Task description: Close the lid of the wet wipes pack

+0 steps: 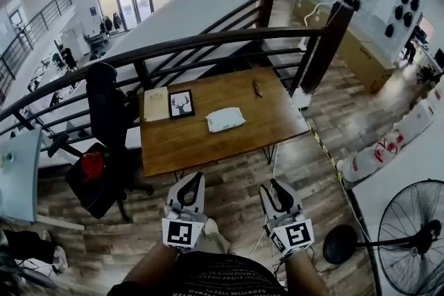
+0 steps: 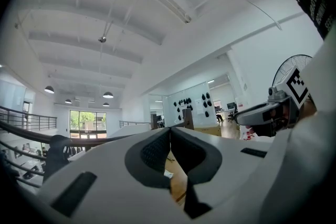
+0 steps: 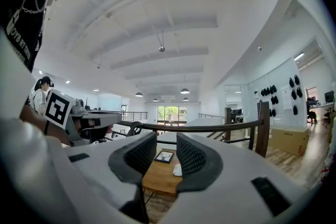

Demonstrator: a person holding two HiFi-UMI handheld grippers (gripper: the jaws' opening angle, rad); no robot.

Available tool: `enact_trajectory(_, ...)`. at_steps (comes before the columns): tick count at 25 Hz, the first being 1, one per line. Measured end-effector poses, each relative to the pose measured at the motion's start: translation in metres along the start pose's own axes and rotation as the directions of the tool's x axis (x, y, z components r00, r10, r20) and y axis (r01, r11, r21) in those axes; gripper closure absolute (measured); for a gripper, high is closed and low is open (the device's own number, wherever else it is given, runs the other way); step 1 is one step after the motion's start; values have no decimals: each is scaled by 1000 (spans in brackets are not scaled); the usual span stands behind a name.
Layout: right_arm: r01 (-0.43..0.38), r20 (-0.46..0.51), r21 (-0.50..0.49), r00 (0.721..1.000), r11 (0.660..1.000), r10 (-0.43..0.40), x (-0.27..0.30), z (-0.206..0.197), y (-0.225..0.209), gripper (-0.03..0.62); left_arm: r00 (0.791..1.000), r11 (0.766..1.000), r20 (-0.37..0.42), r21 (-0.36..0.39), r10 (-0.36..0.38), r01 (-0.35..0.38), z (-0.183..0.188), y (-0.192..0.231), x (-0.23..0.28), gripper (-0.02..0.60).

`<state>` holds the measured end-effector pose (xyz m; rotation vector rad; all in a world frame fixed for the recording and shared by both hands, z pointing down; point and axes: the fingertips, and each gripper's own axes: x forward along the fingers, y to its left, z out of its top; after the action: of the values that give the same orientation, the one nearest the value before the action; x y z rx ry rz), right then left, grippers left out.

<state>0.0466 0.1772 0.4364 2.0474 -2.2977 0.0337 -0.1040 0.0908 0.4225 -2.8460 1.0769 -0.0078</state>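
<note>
Scanning the head view from the left: finds a black office chair [image 1: 104, 107] at the left end of the wooden table [image 1: 208, 145], with a red item [image 1: 91, 166] low beside it. Finds a beige notepad [image 1: 156, 104] lying flat on the table's far left corner, and just to its right a framed deer picture [image 1: 182, 103]; cannot tell whether the two touch.

Locates the left gripper [image 1: 196, 178] short of the table's near edge, over the plank floor [image 1: 236, 170] and well apart from everything on the tabletop. Reads, in the left gripper view, jaws brought together at the tips with nothing between them.

Locates the wet wipes pack [image 1: 225, 119] lying flat near the middle of the tabletop, slightly skewed, to the right of the picture and well apart from both grippers. Cannot tell the lid's position at this size. Finds a small dark object [image 1: 257, 88] nearer the table's far right corner, apart from the pack.

Locates the right gripper [image 1: 272, 185] over the floor, beside the left one. Reads, in the right gripper view, jaws standing apart by a narrow gap and empty, with table and pack visible far beyond the gap.

Finds a black floor fan [image 1: 416, 232] at the lower right.
</note>
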Motion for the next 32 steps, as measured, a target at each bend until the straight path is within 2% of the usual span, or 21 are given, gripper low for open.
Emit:
enact_trajectory(8, -15, -25, 8, 1000, 1000, 15, 52, -7, -21, 468, 999, 1000, -47, -7, 8, -9, -19, 32, 49, 554)
enact_trajectory(14, -29, -47, 0, 998, 1000, 29, 85, -11, -37, 468, 999, 1000, -36, -15, 11, -11, -18, 49, 86, 554)
enact_trajectory(20, -35, -54, -36, 998, 999, 33, 112, 4, -45, 468, 999, 999, -39, -33, -15, 14, -14, 62, 115, 554)
enact_trajectory(24, -46, -63, -71, 997, 996, 41, 129, 12, -44, 468, 998, 998, -52, -44, -45, 42, -18, 66, 127, 554)
enact_trajectory(32, -25, -40, -40, 999, 999, 23, 159, 15, -49, 468, 997, 998, -64, -43, -47, 44, -28, 94, 142, 554)
